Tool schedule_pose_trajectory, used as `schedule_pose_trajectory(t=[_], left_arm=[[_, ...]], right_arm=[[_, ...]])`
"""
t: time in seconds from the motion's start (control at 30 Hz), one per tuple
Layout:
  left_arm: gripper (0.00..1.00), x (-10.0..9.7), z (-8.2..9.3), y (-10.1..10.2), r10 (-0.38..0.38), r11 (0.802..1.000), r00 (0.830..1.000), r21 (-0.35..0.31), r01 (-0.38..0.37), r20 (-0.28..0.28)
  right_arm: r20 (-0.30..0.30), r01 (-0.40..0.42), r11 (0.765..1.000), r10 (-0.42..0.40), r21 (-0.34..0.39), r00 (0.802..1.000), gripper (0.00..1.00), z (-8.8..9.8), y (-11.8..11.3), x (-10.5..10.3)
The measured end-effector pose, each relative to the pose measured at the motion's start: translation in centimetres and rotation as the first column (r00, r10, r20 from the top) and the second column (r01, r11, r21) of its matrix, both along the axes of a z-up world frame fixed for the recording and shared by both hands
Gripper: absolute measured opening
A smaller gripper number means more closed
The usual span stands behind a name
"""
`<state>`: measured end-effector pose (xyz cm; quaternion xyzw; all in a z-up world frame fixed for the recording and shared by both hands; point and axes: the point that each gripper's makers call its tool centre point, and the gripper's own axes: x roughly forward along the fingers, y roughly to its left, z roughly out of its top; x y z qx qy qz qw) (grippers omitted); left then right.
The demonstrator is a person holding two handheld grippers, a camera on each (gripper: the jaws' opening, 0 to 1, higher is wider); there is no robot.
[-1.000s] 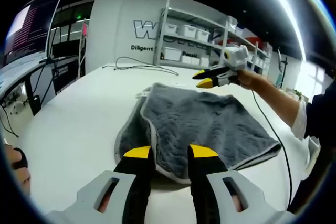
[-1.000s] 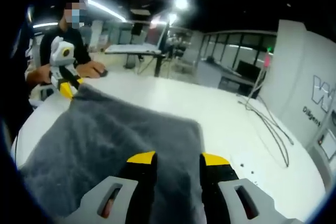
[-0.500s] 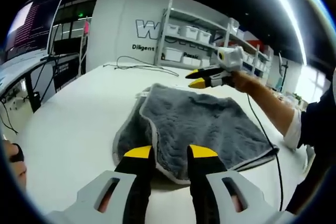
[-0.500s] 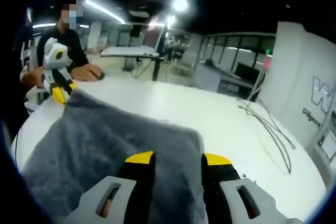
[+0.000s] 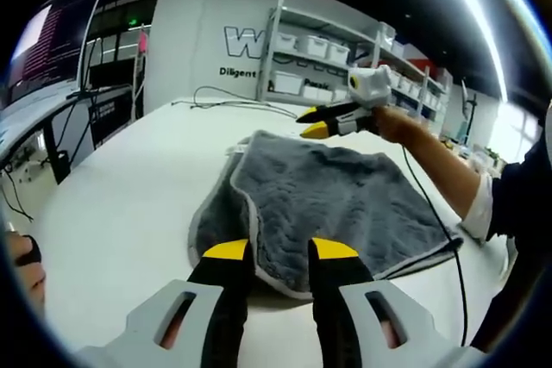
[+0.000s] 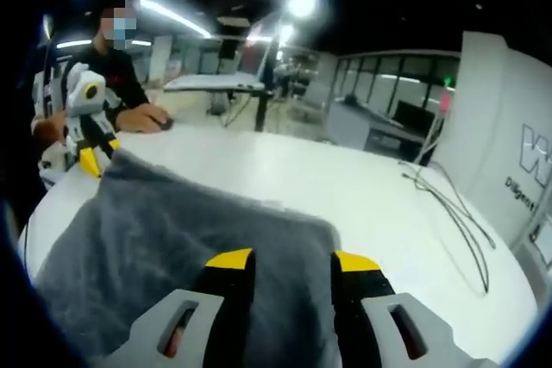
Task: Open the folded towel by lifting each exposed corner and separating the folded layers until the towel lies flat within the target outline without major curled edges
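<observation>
A folded grey towel (image 5: 336, 204) with a pale hem lies on the white table (image 5: 121, 204). My left gripper (image 5: 280, 250) stands open at the towel's near edge, its yellow tips apart just above the hem. My right gripper (image 5: 312, 122) comes in from the right, held by a hand, and hovers over the towel's far edge. In the right gripper view the towel (image 6: 172, 230) spreads out below my right gripper (image 6: 293, 260), whose jaws stand open with nothing between them. The left gripper (image 6: 89, 161) sits at the towel's far left corner.
Thin cables (image 5: 233, 102) trail over the far table, and also the cables (image 6: 448, 204) to the right. Shelves with white bins (image 5: 310, 49) stand behind. A person (image 6: 121, 84) sits at the table edge. A monitor (image 5: 52, 32) stands at left.
In the left gripper view my right gripper has shifted a little left over the towel's far edge. The towel lies as before, and both grippers stay open.
</observation>
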<state>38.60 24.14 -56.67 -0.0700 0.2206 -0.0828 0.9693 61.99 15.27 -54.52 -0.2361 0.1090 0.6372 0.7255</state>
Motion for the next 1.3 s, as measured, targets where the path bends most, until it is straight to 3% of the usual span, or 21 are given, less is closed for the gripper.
schedule_pose_trajectory(t=[0.8, 1.3], left_arm=[[0.18, -0.5, -0.7, 0.9, 0.017, 1.000, 1.000, -0.019, -0.018, -0.022], [0.20, -0.3, -0.4, 1.7, 0.042, 0.999, 0.999, -0.012, -0.042, -0.017]], right_arm=[[0.021, -0.046, 0.998, 0.047, -0.032, 0.999, 0.34, 1.0, 4.4, 1.0], [0.025, -0.065, 0.997, 0.066, -0.039, 0.998, 0.35, 0.9, 5.3, 2.2]])
